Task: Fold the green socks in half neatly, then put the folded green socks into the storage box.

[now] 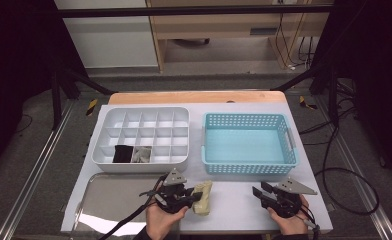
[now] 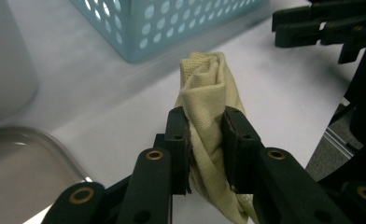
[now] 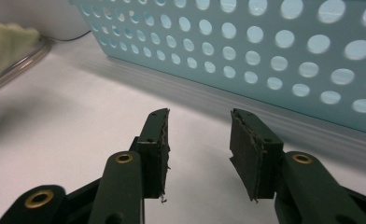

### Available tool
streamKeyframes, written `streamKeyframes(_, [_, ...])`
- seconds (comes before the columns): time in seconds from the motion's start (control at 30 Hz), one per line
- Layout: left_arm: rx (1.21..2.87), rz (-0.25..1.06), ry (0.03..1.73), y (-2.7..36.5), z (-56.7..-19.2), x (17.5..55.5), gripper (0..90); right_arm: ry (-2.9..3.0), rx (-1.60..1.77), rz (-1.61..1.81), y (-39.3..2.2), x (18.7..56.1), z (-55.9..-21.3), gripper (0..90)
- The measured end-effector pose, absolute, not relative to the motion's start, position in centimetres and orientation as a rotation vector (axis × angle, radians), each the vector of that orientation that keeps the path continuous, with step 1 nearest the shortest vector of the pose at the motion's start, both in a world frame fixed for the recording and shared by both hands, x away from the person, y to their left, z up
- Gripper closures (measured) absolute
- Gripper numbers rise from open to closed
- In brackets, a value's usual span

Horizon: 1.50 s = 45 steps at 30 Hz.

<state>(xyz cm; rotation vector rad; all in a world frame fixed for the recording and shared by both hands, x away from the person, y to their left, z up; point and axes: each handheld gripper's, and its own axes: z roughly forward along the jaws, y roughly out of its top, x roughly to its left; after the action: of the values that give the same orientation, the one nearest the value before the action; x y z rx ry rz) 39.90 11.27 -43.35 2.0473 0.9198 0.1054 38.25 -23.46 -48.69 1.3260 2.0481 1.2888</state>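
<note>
Your left gripper [image 2: 207, 135] clamps the yellow sock [image 2: 204, 88].
Your right gripper [image 3: 199, 135] gapes empty beside the blue basket [image 3: 265, 56].

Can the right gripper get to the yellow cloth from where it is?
Probably yes. The right gripper is open and holds nothing, and only bare table lies between it and the yellow cloth. But the left gripper already pinches that cloth between its fingers.
</note>
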Motion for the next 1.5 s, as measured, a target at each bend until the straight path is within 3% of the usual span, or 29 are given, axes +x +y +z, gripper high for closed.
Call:
streamKeyframes(0.83, [1.908,0.377,0.965,19.3,-36.0,41.7,72.9,1.962,1.349,1.246,-24.9,37.7,-48.6,42.6])
streamKeyframes(1.5, [1.815,0.559,1.034,22.6,-33.7,45.7,72.8,1.957,1.342,1.242,-24.8,37.7,-48.6,39.0])
